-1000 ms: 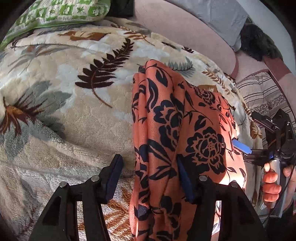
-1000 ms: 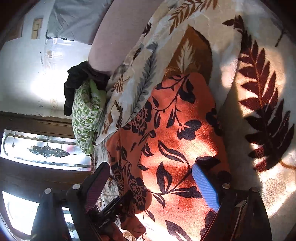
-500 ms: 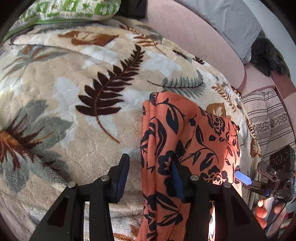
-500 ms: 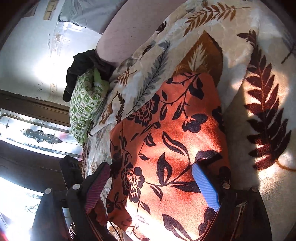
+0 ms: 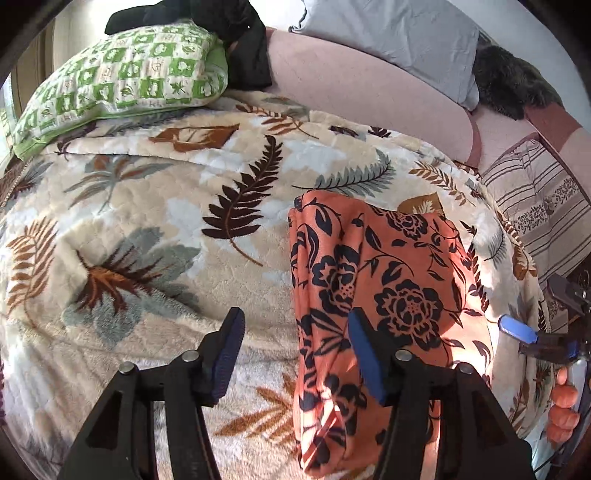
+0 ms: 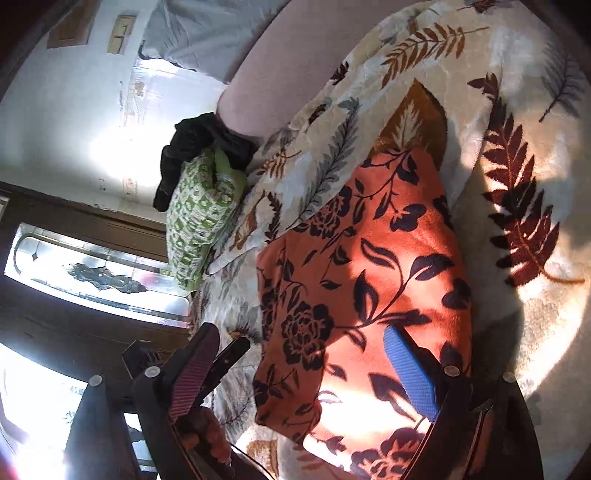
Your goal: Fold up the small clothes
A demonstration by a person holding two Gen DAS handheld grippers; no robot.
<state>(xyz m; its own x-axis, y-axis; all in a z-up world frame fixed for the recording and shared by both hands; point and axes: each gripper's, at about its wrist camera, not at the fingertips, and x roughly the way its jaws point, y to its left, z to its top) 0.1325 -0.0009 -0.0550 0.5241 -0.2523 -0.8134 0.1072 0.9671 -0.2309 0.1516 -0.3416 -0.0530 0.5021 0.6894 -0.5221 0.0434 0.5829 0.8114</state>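
An orange garment with a black flower print lies folded into a long strip on a leaf-patterned blanket. It also shows in the right wrist view. My left gripper is open and empty, above the garment's near left edge, its right finger over the cloth. My right gripper is open and empty, hovering over the garment's other side; it shows at the right edge of the left wrist view.
A green checked pillow and a black cloth lie at the far left. A grey pillow, a dark furry item and a striped cushion sit along the pink sofa back.
Both grippers have drawn back and up from the garment, which now looks smaller and lies flat. The left gripper's jaws stand wider apart than half a second ago.
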